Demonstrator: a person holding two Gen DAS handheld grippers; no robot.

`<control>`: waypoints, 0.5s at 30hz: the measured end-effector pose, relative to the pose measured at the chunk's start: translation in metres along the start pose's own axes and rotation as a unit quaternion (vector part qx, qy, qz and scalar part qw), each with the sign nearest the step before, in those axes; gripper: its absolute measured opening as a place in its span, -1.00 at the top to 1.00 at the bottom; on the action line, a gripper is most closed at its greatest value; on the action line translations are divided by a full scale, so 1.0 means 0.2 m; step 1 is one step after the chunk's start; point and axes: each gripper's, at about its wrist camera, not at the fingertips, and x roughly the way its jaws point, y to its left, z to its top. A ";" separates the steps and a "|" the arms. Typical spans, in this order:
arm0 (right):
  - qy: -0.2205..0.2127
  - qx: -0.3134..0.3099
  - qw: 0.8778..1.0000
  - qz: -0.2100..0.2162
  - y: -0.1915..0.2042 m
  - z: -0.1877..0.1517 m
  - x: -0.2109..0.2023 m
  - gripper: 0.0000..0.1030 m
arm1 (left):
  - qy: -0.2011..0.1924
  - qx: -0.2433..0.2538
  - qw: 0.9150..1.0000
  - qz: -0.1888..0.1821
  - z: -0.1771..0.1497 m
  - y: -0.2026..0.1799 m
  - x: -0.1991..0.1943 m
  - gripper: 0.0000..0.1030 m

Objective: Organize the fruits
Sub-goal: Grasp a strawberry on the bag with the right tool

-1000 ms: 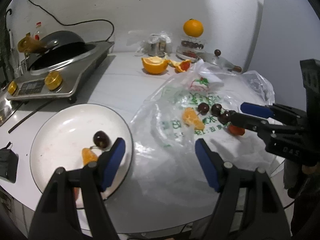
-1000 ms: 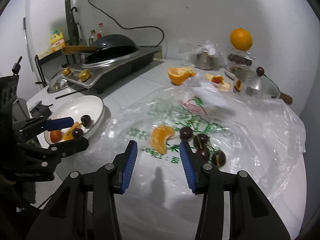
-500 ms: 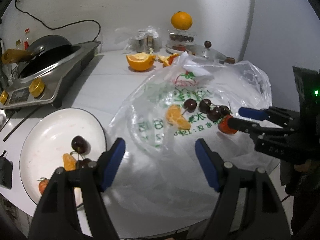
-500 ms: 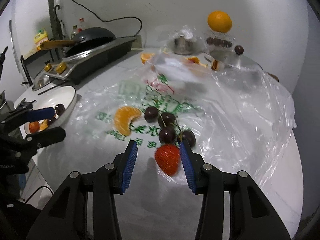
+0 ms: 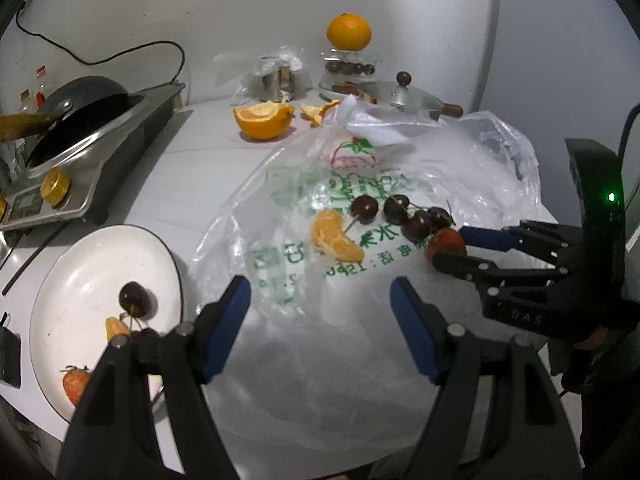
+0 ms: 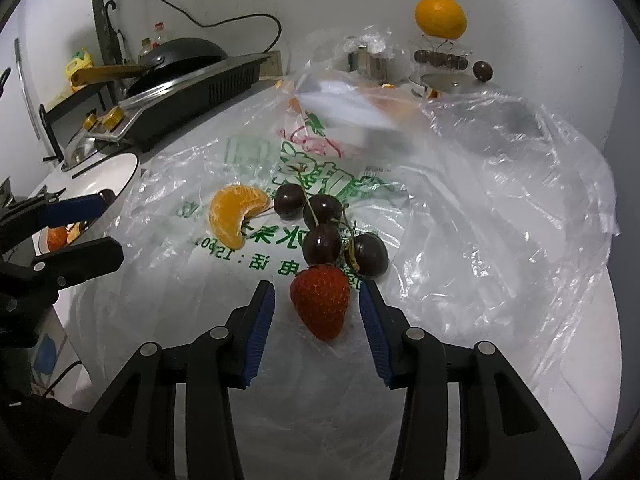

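The right claw [image 6: 316,320] stands released, its blue pads on either side of the strawberry [image 6: 320,304] with a sliver of gap on each flank, so nothing is pinched yet; the jaws look set only a little wider than the berry, which I judge to be a deliberate narrow approach so that closing takes in the strawberry alone and not the cherries [image 6: 324,236] that lie touching it just beyond the tips. The berry rests tip toward the camera on the clear plastic bag [image 6: 480,208] spread flat over the worktop [image 5: 192,168], and that thin film could be caught by the pads along with the fruit. Beside the cherries, a little to the left, lies the orange segment [image 6: 234,214], apart from the strawberry. The left claw [image 5: 320,320] is likewise released, jaws wide and empty, hovering over a bare stretch of the bag between the loose fruit and the white plate [image 5: 80,264]; it seems to be waiting its turn there. The plate sits off the bag's left edge and already carries a cherry, an orange piece and another strawberry, which suggests it is the collecting place. Farther back, well apart, stand a cut orange half [image 5: 262,118], a whole orange [image 5: 348,32] perched on a clear box, and the stove with its pan [image 5: 80,92].
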 end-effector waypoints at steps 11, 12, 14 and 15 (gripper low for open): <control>0.011 -0.005 1.000 0.001 -0.01 -0.02 0.05 0.34 | 0.007 0.012 1.000 0.004 0.04 -0.03 0.05 -0.43; 0.011 -0.005 1.000 0.003 -0.01 -0.02 0.04 0.34 | 0.006 0.013 1.000 0.004 0.04 -0.04 0.06 -0.43; 0.007 -0.006 1.000 0.009 -0.02 -0.02 0.03 0.35 | 0.008 0.016 1.000 0.004 0.05 -0.04 0.07 -0.43; 0.004 -0.006 1.000 0.014 -0.02 -0.01 0.02 0.35 | 0.009 0.017 1.000 0.004 0.05 -0.05 0.07 -0.43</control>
